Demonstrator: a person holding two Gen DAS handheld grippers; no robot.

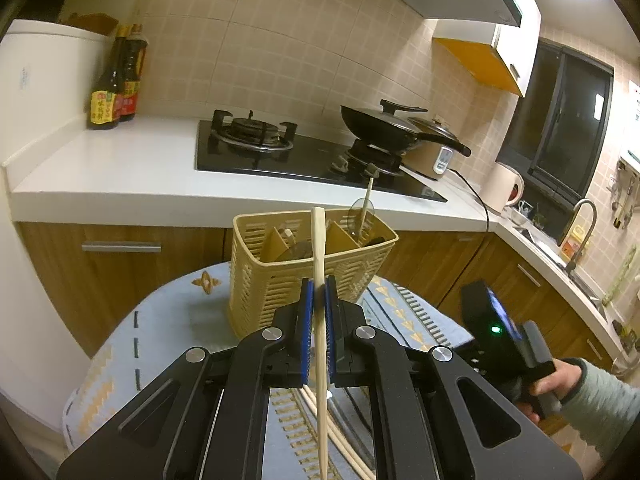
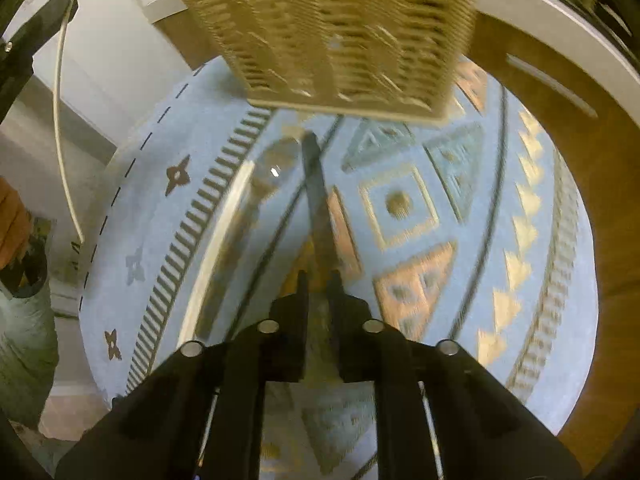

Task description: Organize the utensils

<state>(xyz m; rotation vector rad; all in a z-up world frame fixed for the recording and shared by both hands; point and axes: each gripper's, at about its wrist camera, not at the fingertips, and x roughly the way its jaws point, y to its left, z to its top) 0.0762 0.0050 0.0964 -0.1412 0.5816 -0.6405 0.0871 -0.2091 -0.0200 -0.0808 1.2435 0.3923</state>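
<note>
My left gripper (image 1: 319,292) is shut on a pale chopstick (image 1: 319,248), held upright just in front of the beige slotted utensil basket (image 1: 260,288). The basket stands on a round table with a blue patterned cloth (image 1: 168,320) and holds a clear spoon (image 1: 362,208) in its right compartment. More chopsticks (image 1: 340,440) lie on the cloth beneath the gripper. My right gripper (image 2: 320,292) points down at the cloth, its jaws close together on a dark, slim utensil (image 2: 316,200) that reaches toward the basket (image 2: 340,40). This view is blurred. A clear spoon (image 2: 276,164) lies left of it.
Behind the table runs a white counter with a gas hob (image 1: 300,152), a black wok (image 1: 384,124), sauce bottles (image 1: 108,96) and a kettle (image 1: 504,188). Wooden cabinets (image 1: 120,264) stand close behind the table. A hand in a grey sleeve (image 1: 592,400) holds the right gripper's handle.
</note>
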